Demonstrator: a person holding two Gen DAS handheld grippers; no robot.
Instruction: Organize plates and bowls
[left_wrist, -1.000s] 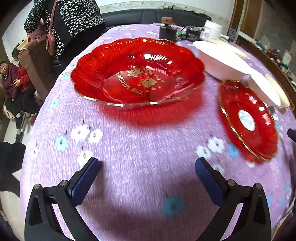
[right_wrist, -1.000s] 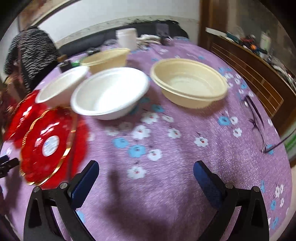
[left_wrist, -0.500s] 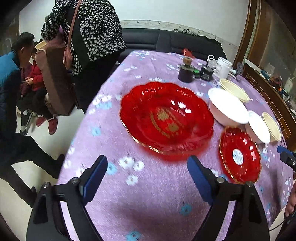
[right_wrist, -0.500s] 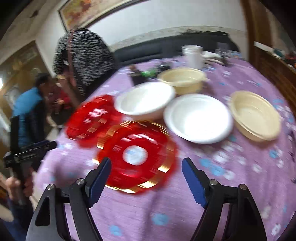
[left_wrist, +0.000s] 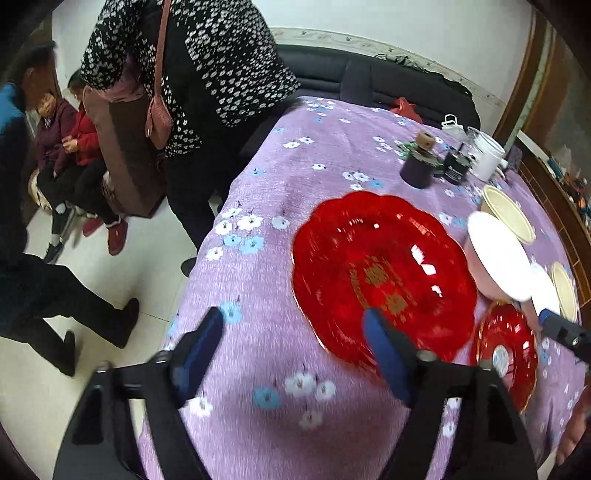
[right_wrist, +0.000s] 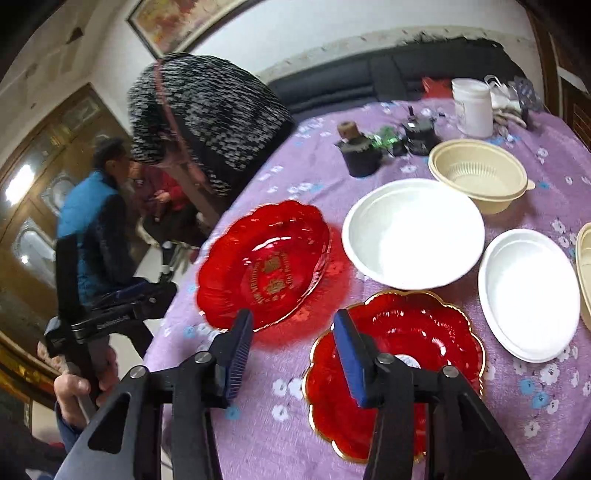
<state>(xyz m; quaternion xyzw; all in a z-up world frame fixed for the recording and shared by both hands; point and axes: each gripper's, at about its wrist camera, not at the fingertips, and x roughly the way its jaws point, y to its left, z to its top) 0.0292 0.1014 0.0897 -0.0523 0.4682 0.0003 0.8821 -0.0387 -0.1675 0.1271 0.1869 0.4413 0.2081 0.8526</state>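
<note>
The left gripper (left_wrist: 293, 350) has its jaws spread wide with nothing between them, hanging above the purple flowered tablecloth (left_wrist: 266, 280); its right finger overlaps the near rim of the large red plate (left_wrist: 384, 277) in the view, though contact cannot be judged. The right gripper (right_wrist: 293, 356) has its jaws parted more narrowly, also empty, hovering over the cloth between the large red plate (right_wrist: 264, 264) and the small red plate (right_wrist: 397, 354), its right finger in front of the small plate's left edge.

Both red plates lie flat, face up, scalloped and gold-rimmed, round with no clear long axis. The large one's gold lettering reads toward the table's left edge. The small one (left_wrist: 506, 350) sits just beside it, to its right.

Behind the small plate stand two white bowls (right_wrist: 412, 232), (right_wrist: 528, 293), upright and close together, and behind them a cream bowl (right_wrist: 480, 177); another cream rim shows at the far right. Further back are a dark jar (right_wrist: 360, 155) and a white cup (right_wrist: 474, 107). A person in a speckled jacket (left_wrist: 199, 66) bends at the table's left side.
</note>
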